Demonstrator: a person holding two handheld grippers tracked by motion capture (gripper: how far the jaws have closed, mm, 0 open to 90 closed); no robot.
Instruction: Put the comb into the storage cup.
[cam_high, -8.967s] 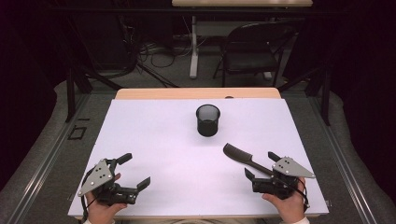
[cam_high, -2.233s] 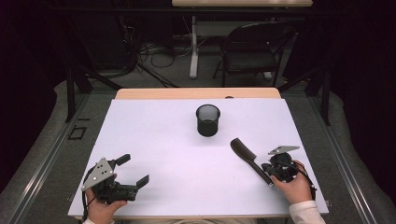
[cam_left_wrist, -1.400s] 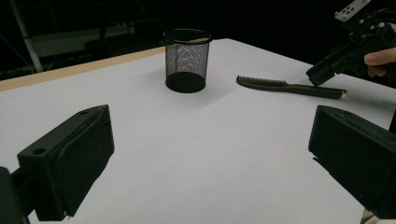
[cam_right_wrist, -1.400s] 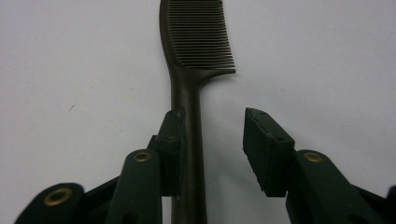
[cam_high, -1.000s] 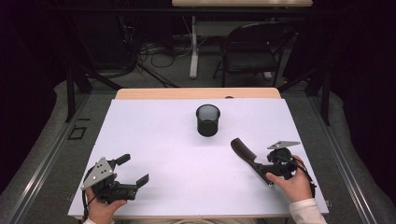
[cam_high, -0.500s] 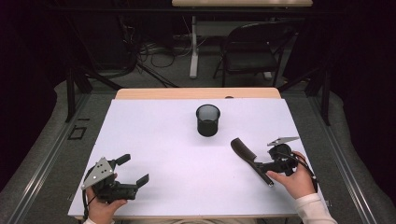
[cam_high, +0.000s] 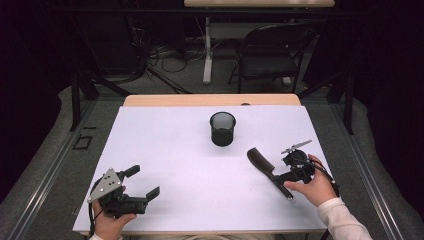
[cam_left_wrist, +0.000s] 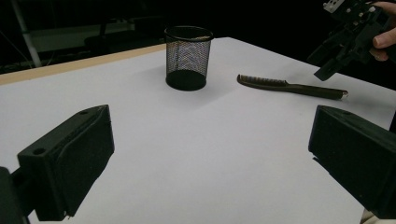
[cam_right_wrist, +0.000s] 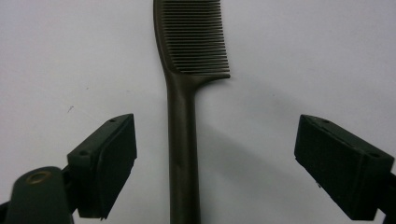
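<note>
**Comb flat on the table, not pinched yet**

Lying flat on the white table (cam_high: 165, 150), near the right edge and toward the front: the dark comb (cam_high: 267, 171), teeth end pointing to the far side. Hanging right over its handle: the right gripper (cam_right_wrist: 219, 168), jaws wide and just been opening, handle between them but touched by neither pad. Resting near the front left corner: the left gripper (cam_high: 142, 181), jaws wide too, nothing between them.

Things to watch for:
- Very thin, low handle, so easy to miss by closing too high.
- Easy to push the comb sideways by landing one pad first.
- Likely to scrape the table by pressing down too hard.
- Likely to tip and slip out if pinched at the very end, with the teeth end sticking far out.
- Easy to knock over the mesh cup (cam_high: 222, 129), past the middle toward the far edge, by carrying the comb low.

Lots of bare table across the middle and between comb and cup. Much less room on the right, with the edge close by, so better not to shove the comb that way.
</note>
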